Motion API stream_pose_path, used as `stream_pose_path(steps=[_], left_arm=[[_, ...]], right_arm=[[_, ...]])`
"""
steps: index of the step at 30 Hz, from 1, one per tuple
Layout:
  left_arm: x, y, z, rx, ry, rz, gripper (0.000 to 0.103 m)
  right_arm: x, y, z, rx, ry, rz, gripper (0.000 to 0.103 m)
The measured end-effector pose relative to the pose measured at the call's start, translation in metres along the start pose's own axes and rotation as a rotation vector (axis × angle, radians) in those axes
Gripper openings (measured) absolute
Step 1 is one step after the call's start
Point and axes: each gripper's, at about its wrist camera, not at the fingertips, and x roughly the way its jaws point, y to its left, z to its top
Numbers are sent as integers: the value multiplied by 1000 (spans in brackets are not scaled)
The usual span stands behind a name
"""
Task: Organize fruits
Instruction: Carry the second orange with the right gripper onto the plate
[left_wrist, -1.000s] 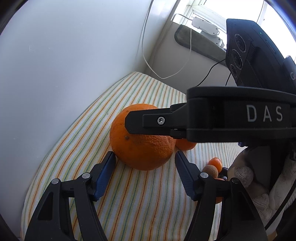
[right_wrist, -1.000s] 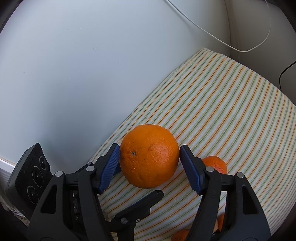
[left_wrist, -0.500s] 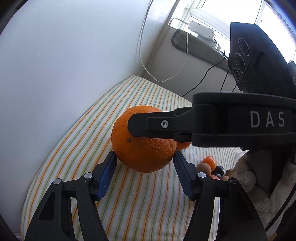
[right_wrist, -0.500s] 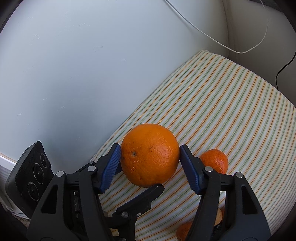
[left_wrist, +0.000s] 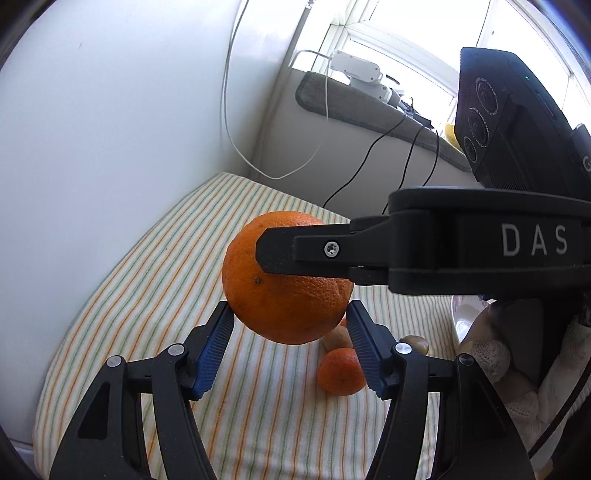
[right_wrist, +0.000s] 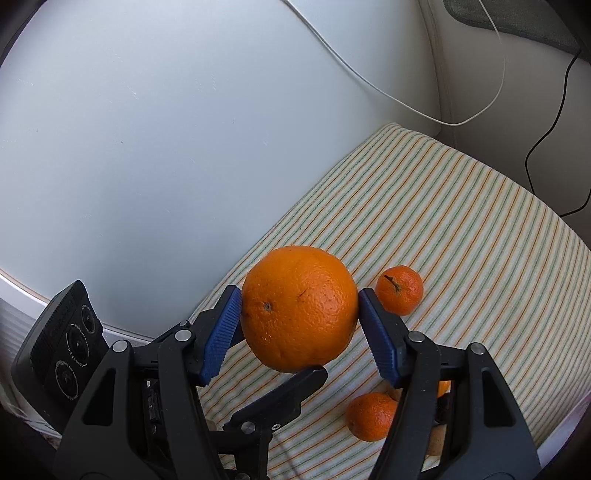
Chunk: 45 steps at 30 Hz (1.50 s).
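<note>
- The big orange (right_wrist: 299, 308) sits pinched between the blue pads (right_wrist: 221, 334) of the right gripper (right_wrist: 300, 334), both pads pressed on its sides, fruit up off the striped cloth (right_wrist: 461, 229).
- From the left wrist view the same orange (left_wrist: 286, 291) hangs between the left gripper (left_wrist: 290, 349) pads, which flank its lower half; the left gripper is spread, and whether its pads (left_wrist: 214, 349) actually touch the peel I cannot tell.
- The right gripper (left_wrist: 306, 251) reaches in from the right of that view, one black finger lying across the front of the orange.
- Underneath, a small mandarin (left_wrist: 341, 371) lies on the cloth just right of the held fruit, partly behind the left gripper's right pad; brownish small fruits (left_wrist: 334, 338) sit just beyond it.
- In the right wrist view, one mandarin (right_wrist: 399, 295) rests on the cloth just right of the right pad, another (right_wrist: 371, 416) nearer, half hidden by the gripper frame.
- Open striped cloth runs far and right, out to its rounded edge.
- The left edge of the cloth butts a white wall (right_wrist: 166, 129); little room that side.
- At the far corner, a white cable (left_wrist: 229, 110) and a black cable (left_wrist: 369, 155) hang down to the cloth's far edge.
</note>
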Motion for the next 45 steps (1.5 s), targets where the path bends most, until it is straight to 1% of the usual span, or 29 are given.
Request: stream_pose_path(steps=[6,7,12,15,25,30,38,45], left_arm=[[6,-40,-1,52,8,-52,62],[7,-47,-2,61,10,-61,62],[15,-82,-5,104,23,-98,62],[21,-101,-6,129,33,-120,62],[40,-158,-19,197,88,-195,62],[50,-175,-25,217,118,-216,62],[66,-189,-23,237,141,-217,62],[72,-192,-27,244,159,-210,63]], right_arm=[[-41,-24,-14,42,-44,-25,68],[-54,-28,-14,51,-51,-28,68],[-87,-57,-27,93,-81,-47,68],[-112,-70,-39,114,-98,-63,68],[-169,-111,-76,182,-127,-114,68],[-183,-130,-93,213,-127,-137,68],[-198,-146,-103,239,-138,-142,67],[-189,-151,-104,258,-136,-138,67]])
